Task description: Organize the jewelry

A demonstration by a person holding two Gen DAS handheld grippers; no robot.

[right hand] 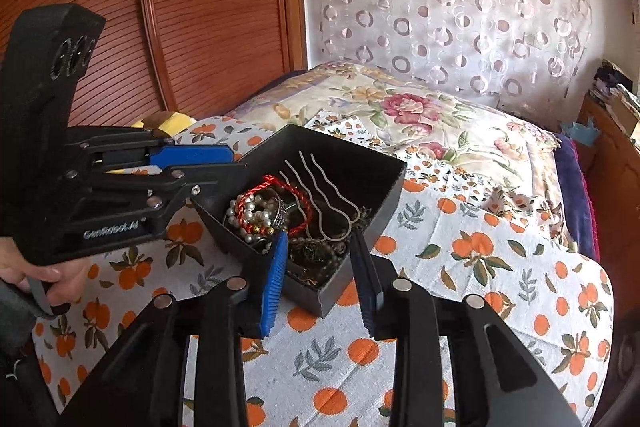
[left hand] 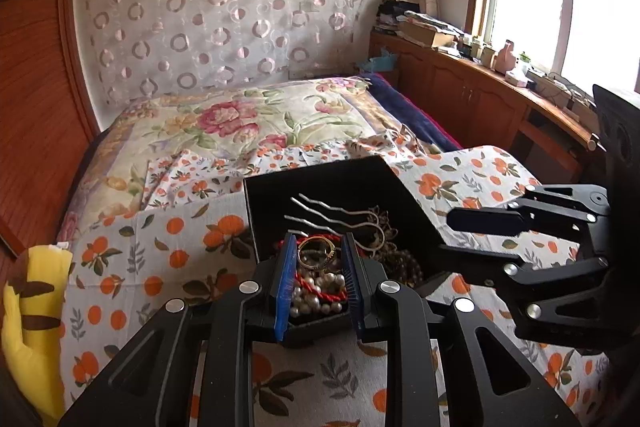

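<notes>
Found a soft yellow plush (left hand: 36, 327) with brown stripes far to the left of the left gripper (left hand: 319, 267), at the edge of a woven cloth (left hand: 160, 267) printed with oranges and leaves. From the other view, saw a hand (right hand: 28, 273) wrapped round that gripper's handle. Noted its ribbed blue pads only narrowly parted, with bare cloth showing through the gap from the side and nothing pinched there.

Directly under and beyond those tips, found a matte black box (left hand: 360, 175), straight-walled and open-topped, turned corner-on. Between the pads, looking down, saw a thin gold bangle (left hand: 301, 254) resting on a heap of round white pearls (left hand: 316, 299) twined with a twisted red cord (right hand: 260, 185). Further ahead of the tips, noted wavy silver hairpins (left hand: 320, 206) laid side by side against the box's floor. Just right of the tips, saw a knot of small dark beads (left hand: 404, 263) tangled with brownish metalwork.

To the right of the box, found the right gripper (left hand: 448, 233), all black struts and bright rivets, jaws moderately parted and clasping nothing. Through its own camera, saw the box's near corner sitting in the gap without either pad clearly squeezing it.
</notes>
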